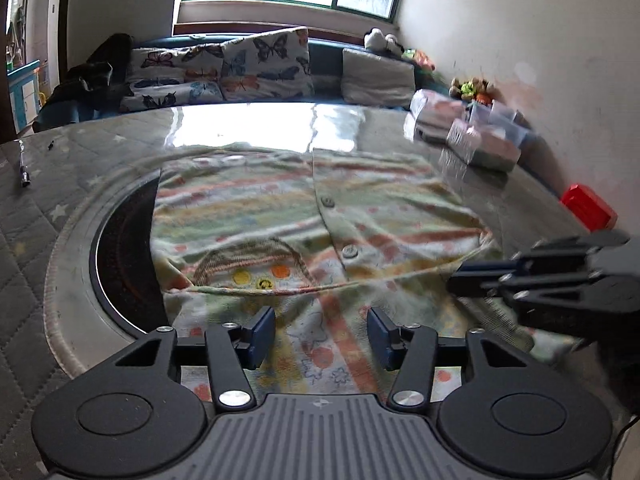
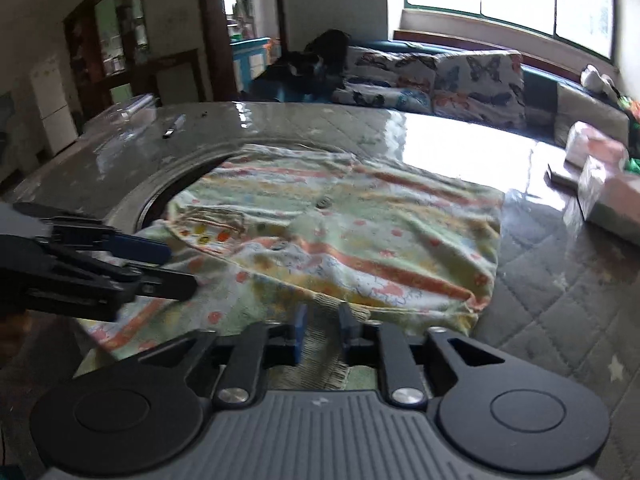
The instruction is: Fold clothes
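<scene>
A striped, patterned child's buttoned garment (image 1: 304,216) lies partly folded on the quilted table, over a round black inset. My left gripper (image 1: 322,336) is open just above the garment's near part, nothing between its blue pads. My right gripper (image 2: 323,332) has its jaws narrowly apart around the garment's ribbed hem (image 2: 320,356) at the near edge of the garment (image 2: 340,224). The right gripper also shows side-on in the left wrist view (image 1: 464,280), and the left gripper shows in the right wrist view (image 2: 176,268).
The round inset (image 1: 124,256) sits left of the garment. Tissue packs and boxes (image 1: 472,132) and a red box (image 1: 588,206) stand at the right by the wall. A small metal tool (image 1: 24,168) lies far left. A sofa with butterfly cushions (image 1: 224,68) is behind the table.
</scene>
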